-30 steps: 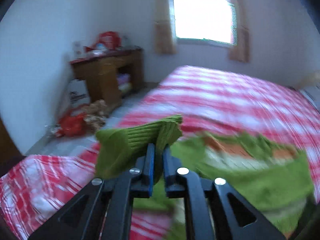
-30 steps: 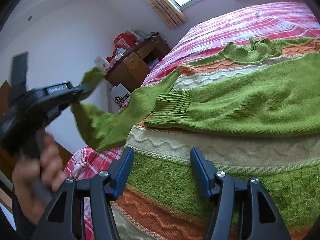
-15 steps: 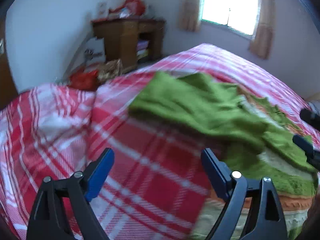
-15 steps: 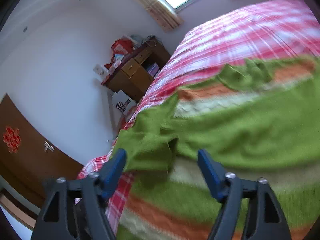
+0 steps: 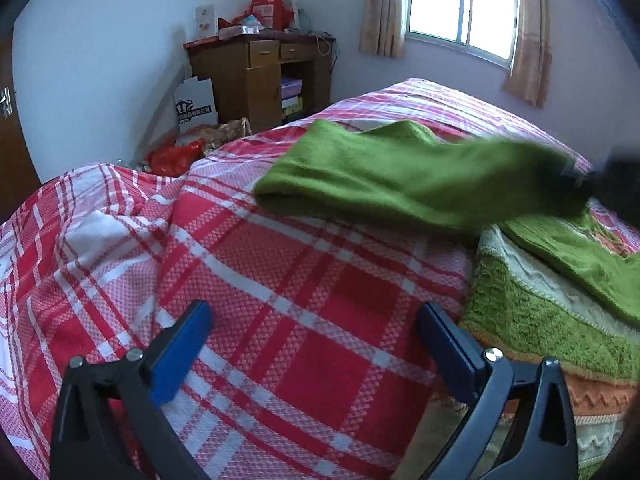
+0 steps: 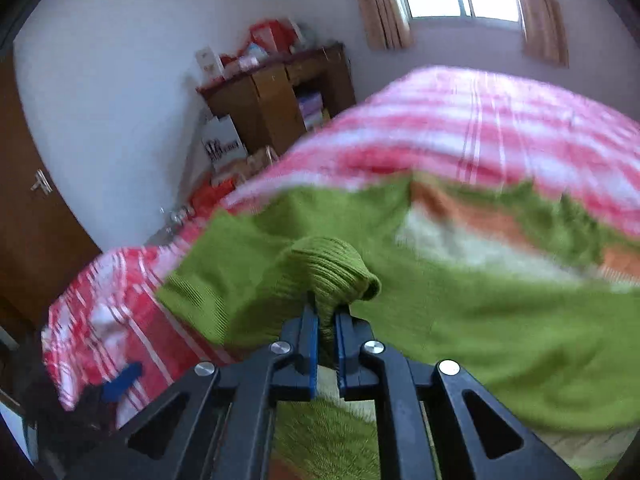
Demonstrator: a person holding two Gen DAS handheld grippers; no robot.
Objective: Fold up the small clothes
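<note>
One white bag (image 5: pixel 195 104) by cabinet (image 5: pixel 256 76): crown logo, lettering unreadable.

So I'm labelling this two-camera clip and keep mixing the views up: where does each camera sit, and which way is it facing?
Left wrist: rides the left gripper, angled down over the red plaid bedspread toward the wooden cabinet; its own jaws stand wide open, nothing between them.
Right wrist: rides the right gripper, angled down at the striped sweater; its jaws are shut on the green sleeve cuff.
Shared: bedspread, sweater, cabinet, window; each view catches the other gripper at its edge.
</note>
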